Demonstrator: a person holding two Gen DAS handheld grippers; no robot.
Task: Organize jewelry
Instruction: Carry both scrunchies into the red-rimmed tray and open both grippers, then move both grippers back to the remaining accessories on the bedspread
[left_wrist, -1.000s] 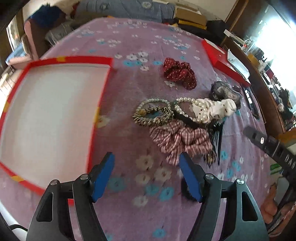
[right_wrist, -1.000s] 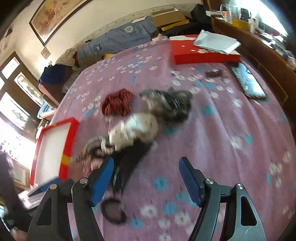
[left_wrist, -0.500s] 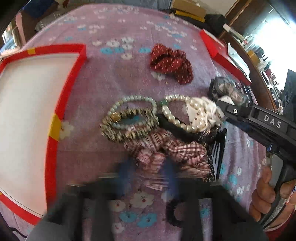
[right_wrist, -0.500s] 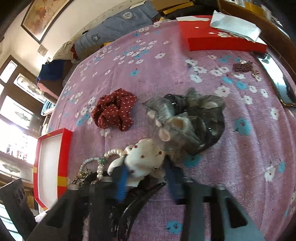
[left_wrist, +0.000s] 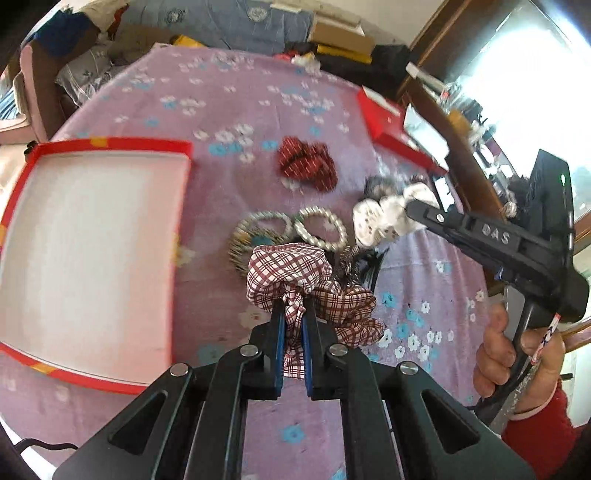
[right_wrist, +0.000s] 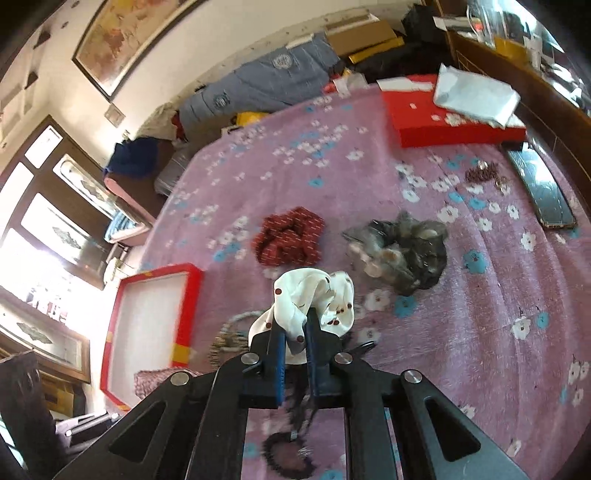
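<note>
My left gripper (left_wrist: 293, 314) is shut on a red-and-white checked scrunchie (left_wrist: 291, 273), lifted off the purple flowered cloth. My right gripper (right_wrist: 295, 325) is shut on a white scrunchie with dark red dots (right_wrist: 314, 299); the same white scrunchie (left_wrist: 376, 218) shows at the right gripper's tip in the left wrist view. Two pearl bracelets (left_wrist: 321, 232) and a spiky bangle (left_wrist: 240, 251) lie just beyond the checked scrunchie. A red dotted scrunchie (left_wrist: 306, 166) and a grey scrunchie (right_wrist: 402, 251) rest farther back. An open red-rimmed box (left_wrist: 110, 144) with a white floor lies at the left.
A red box lid (right_wrist: 443, 122) with white paper on it sits at the far right. A phone (right_wrist: 543, 188) and a small brown chain (right_wrist: 484, 173) lie near the bed's right edge. A black hair tie (right_wrist: 288, 454) and dark comb (left_wrist: 369, 266) lie close by. A hand (left_wrist: 517, 354) holds the right gripper.
Both grippers went from wide open to shut. The left one took the checked scrunchie and rose; the right one took the white dotted scrunchie and lifted it off the pile.
</note>
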